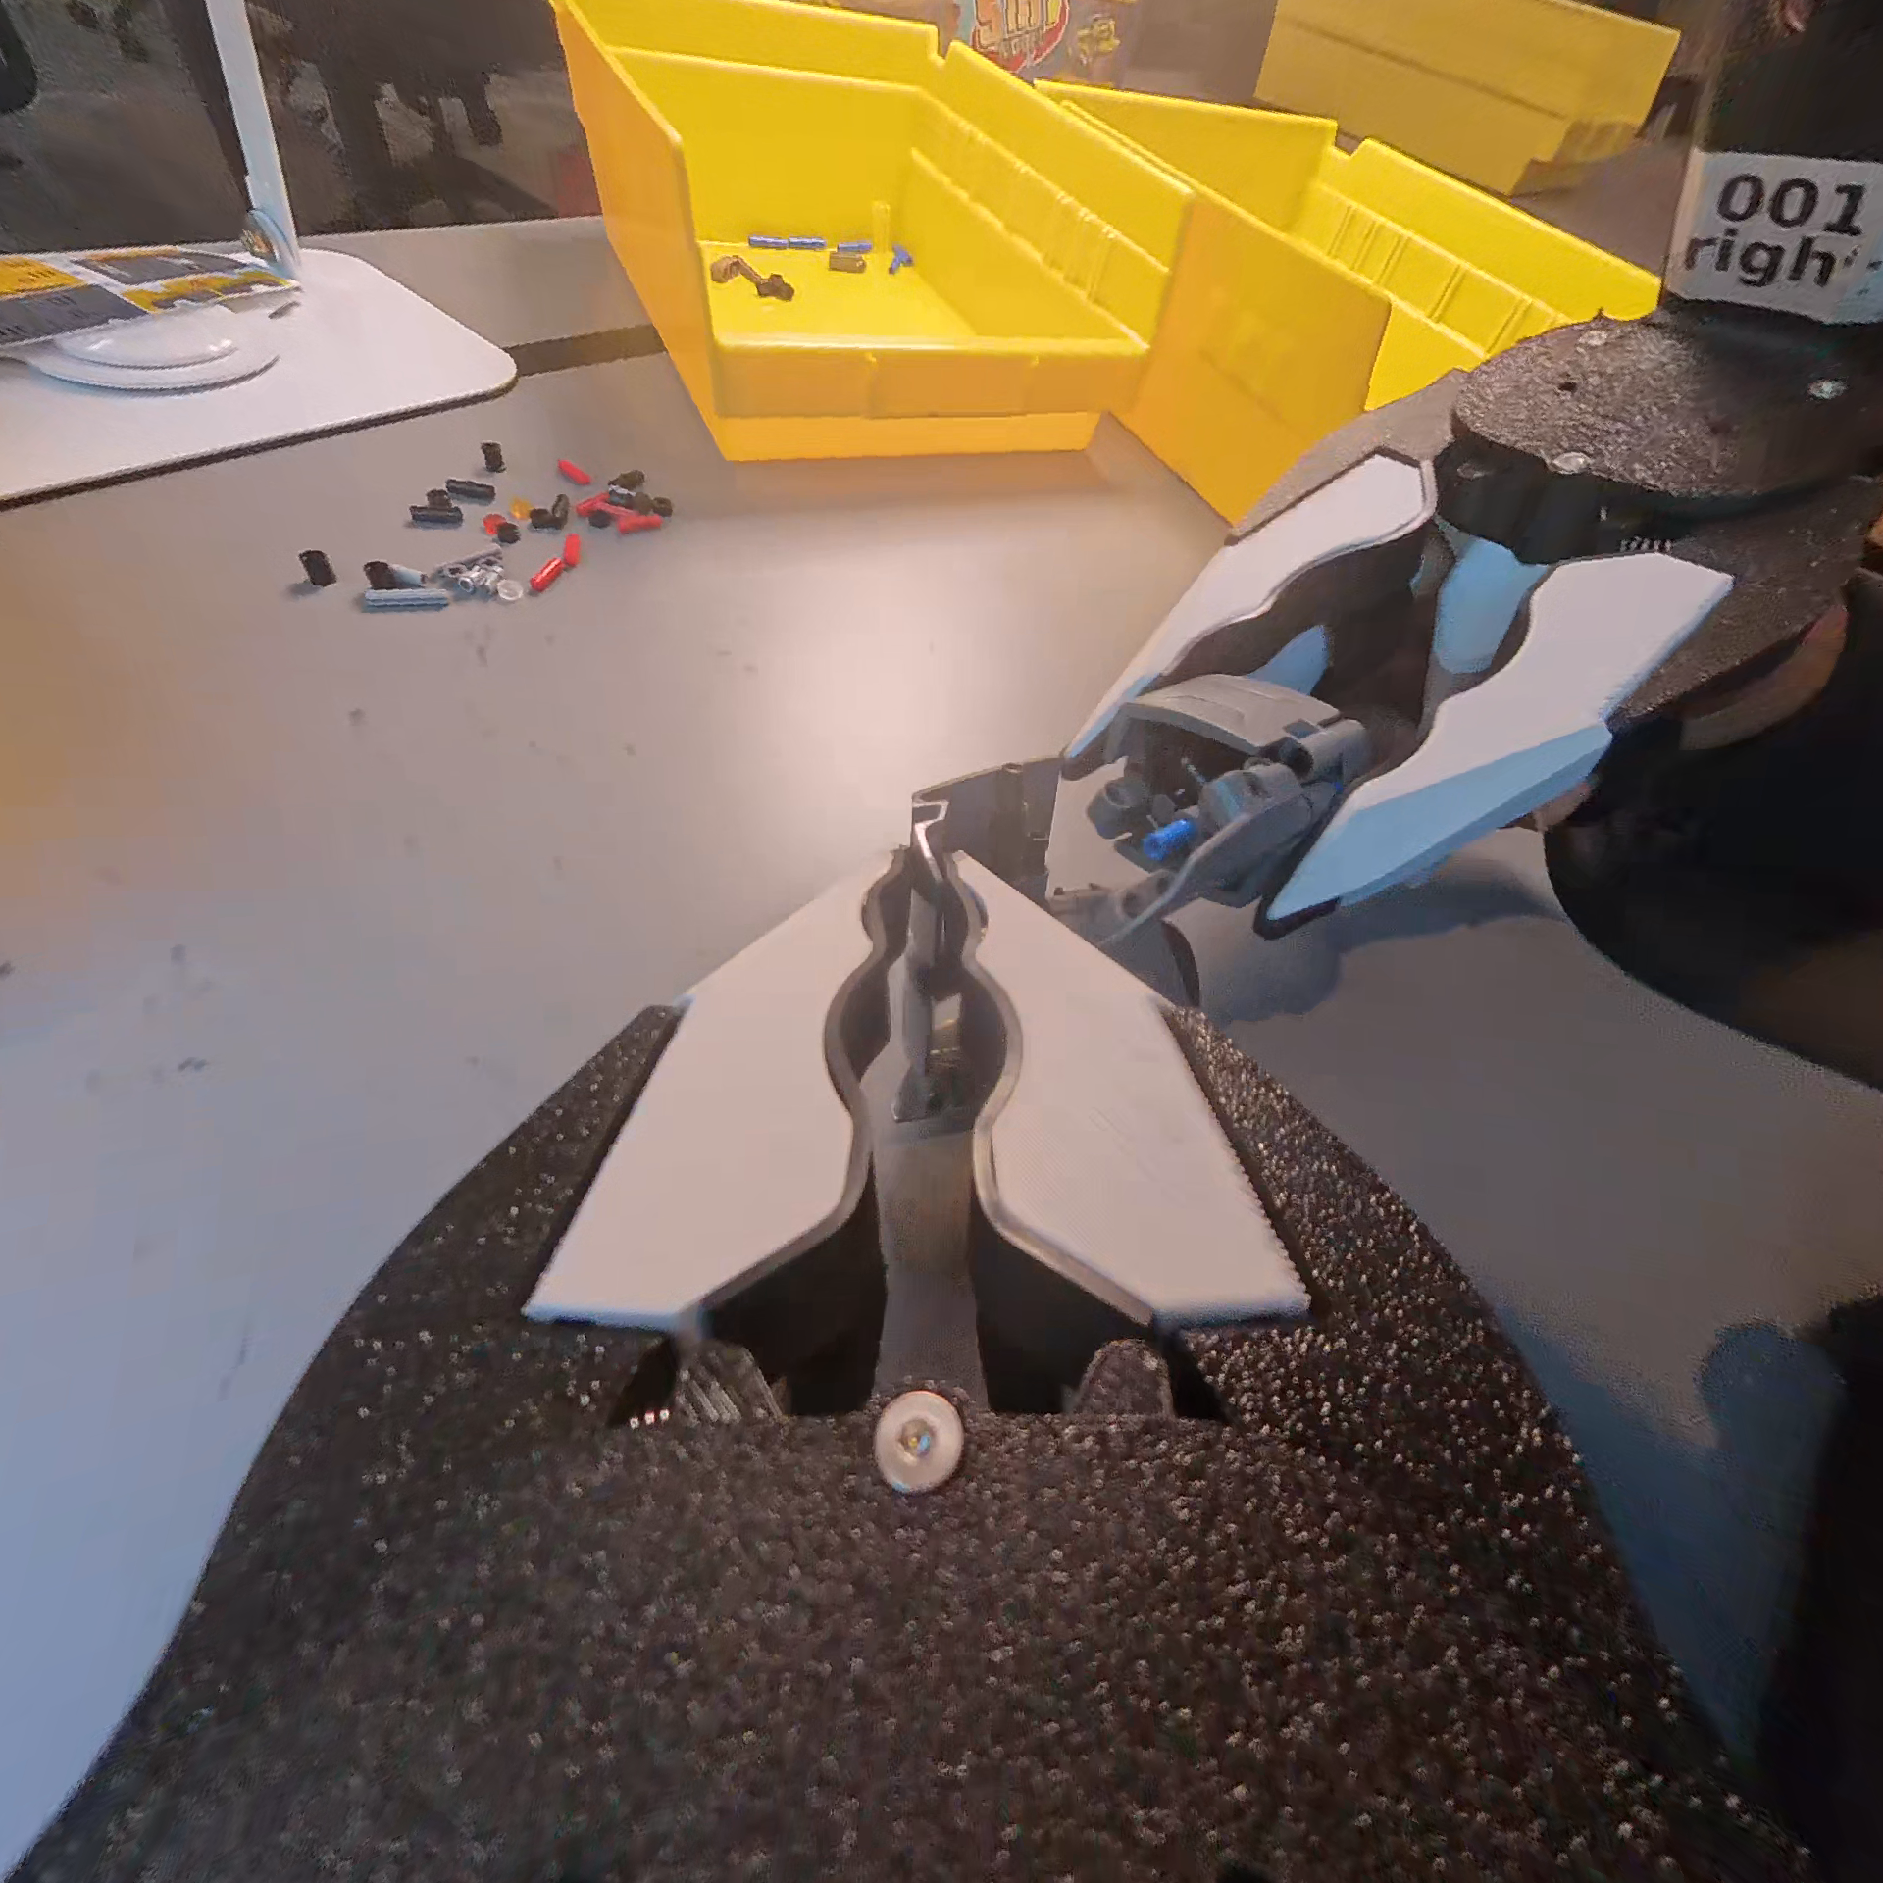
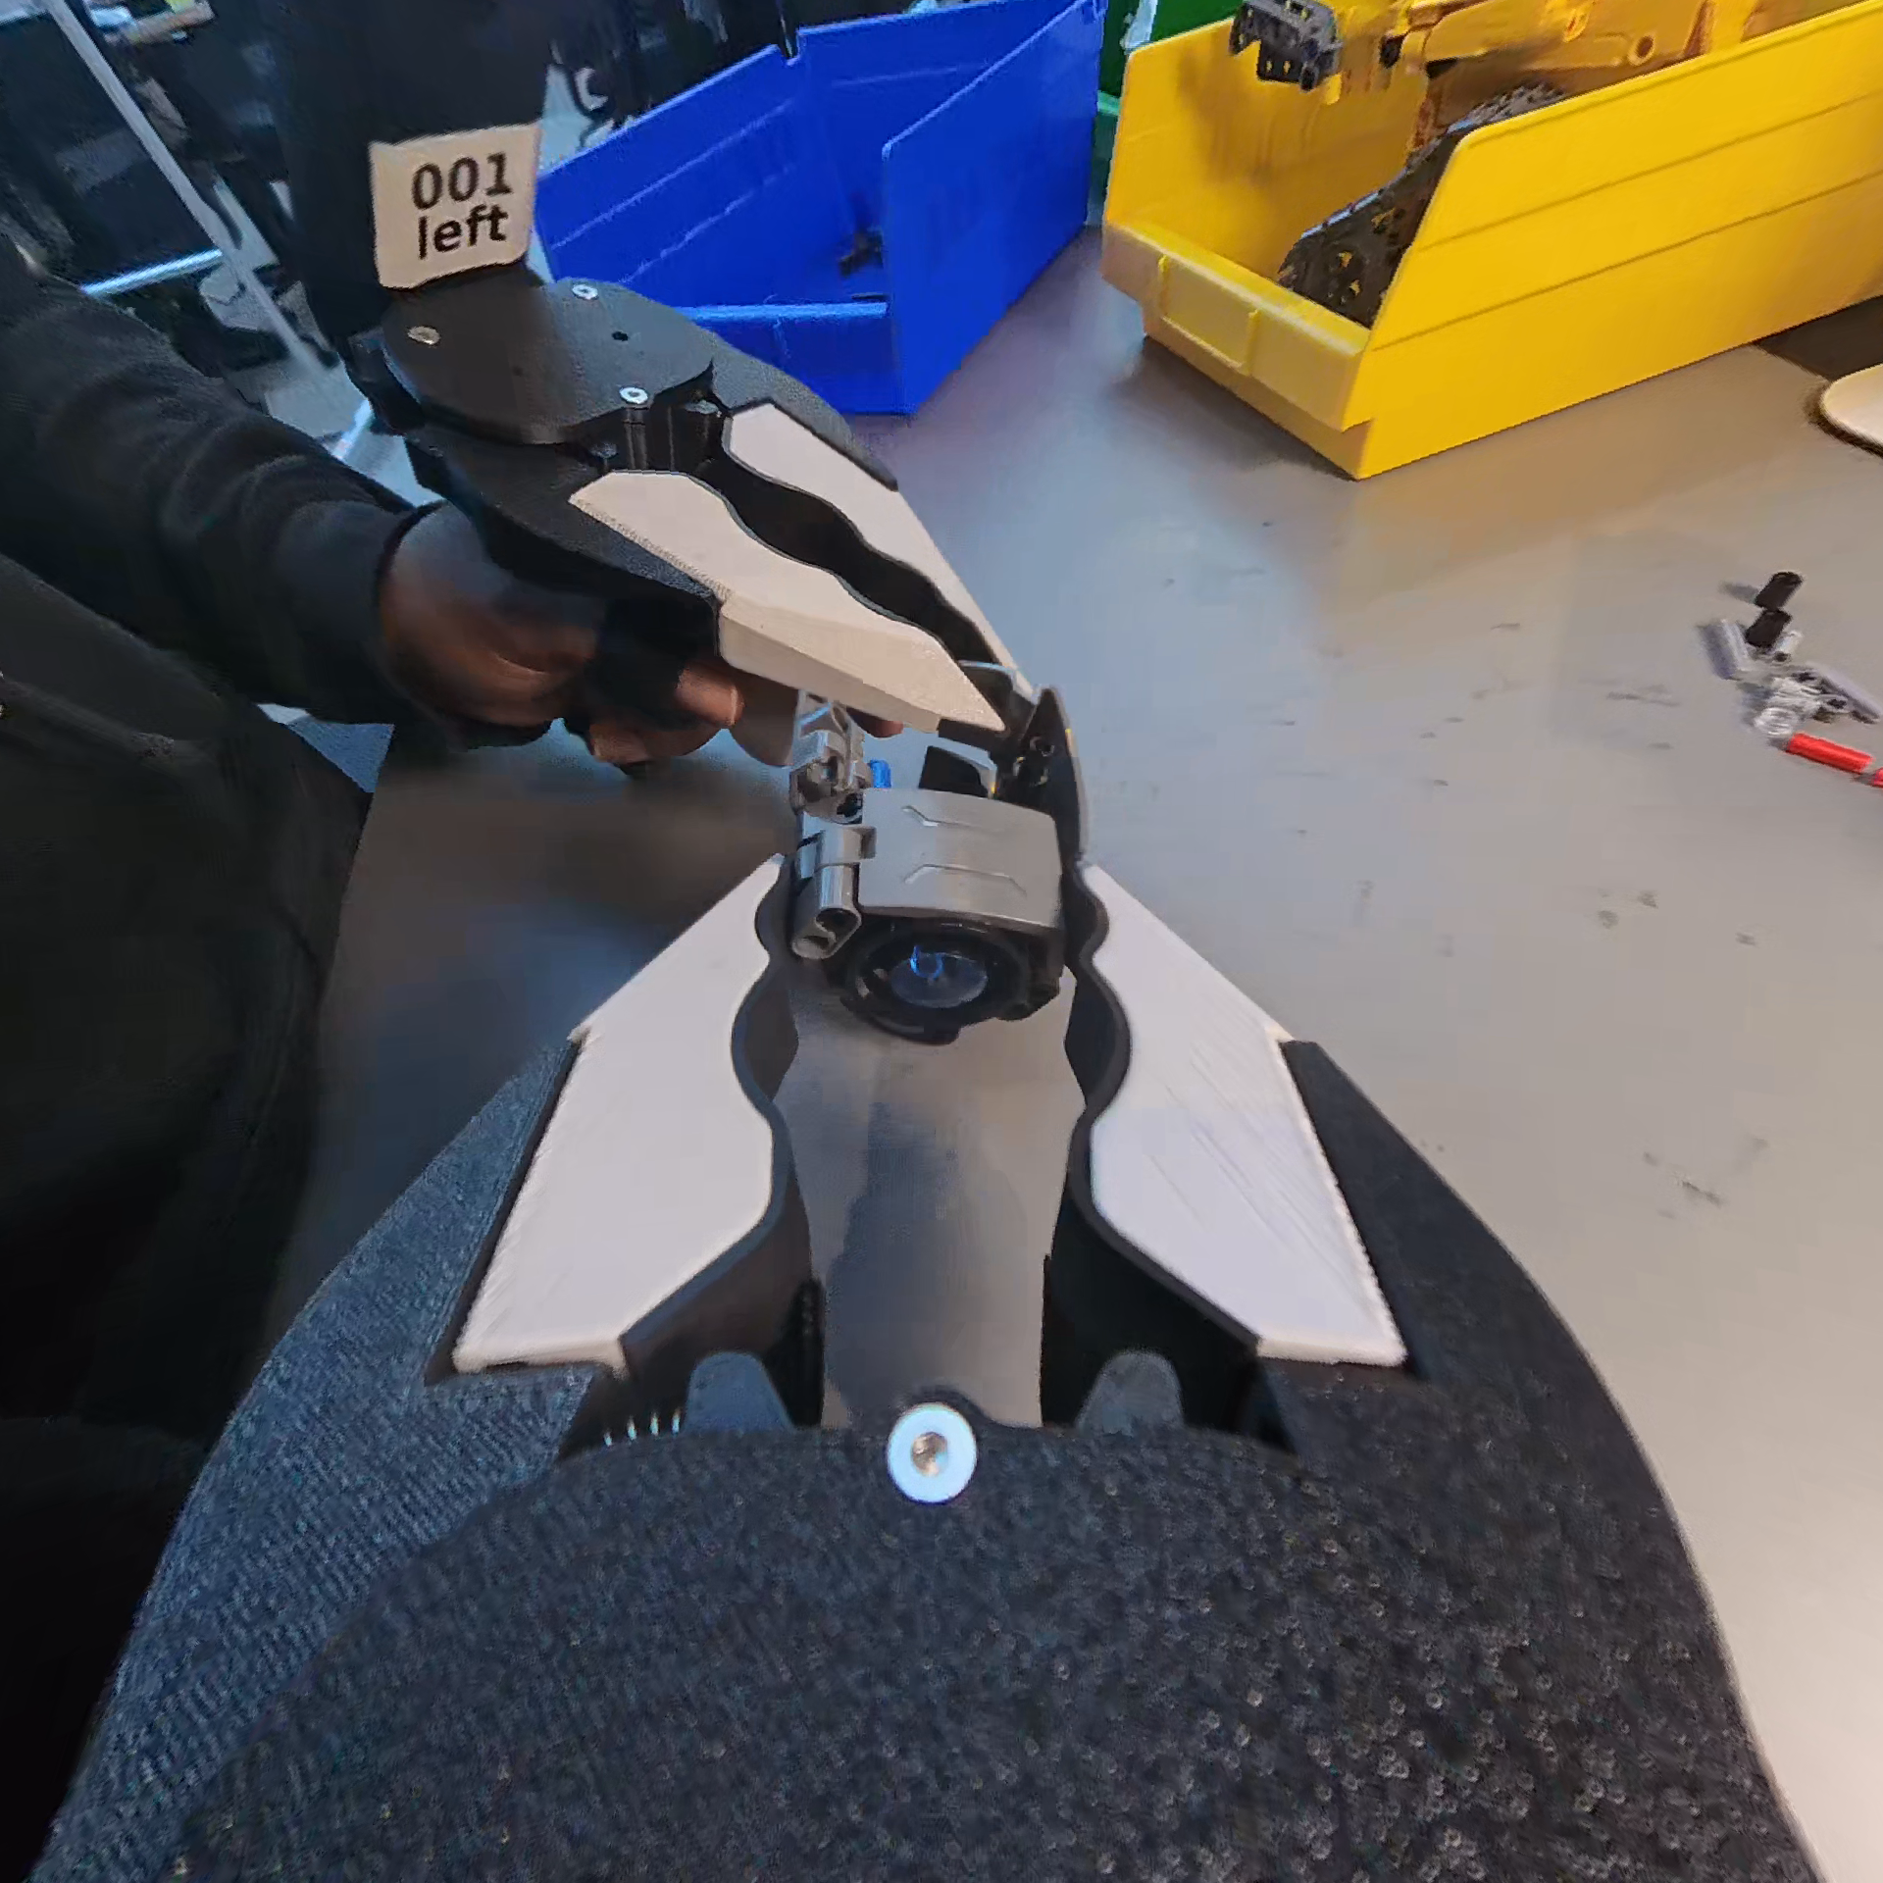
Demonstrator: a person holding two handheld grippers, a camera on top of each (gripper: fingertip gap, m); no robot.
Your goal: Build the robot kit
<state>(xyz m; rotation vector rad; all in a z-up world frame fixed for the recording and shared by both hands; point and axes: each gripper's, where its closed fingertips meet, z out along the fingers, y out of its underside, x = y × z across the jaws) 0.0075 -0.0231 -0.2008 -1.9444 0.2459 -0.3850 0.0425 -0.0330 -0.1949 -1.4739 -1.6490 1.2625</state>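
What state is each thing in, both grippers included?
left gripper: shut on the dark panel.
dark panel: pinched at its edge, still joined to the assembly.
right gripper: shut on the grey brick assembly.
grey brick assembly: held between both grippers, above the table.
yellow bin: open, a few small pieces inside.
loose small pieces: scattered on the table.
blue bin: open, nearly empty.

bright overhead light | soft shadows | wide-angle edge warp | blurred foreground
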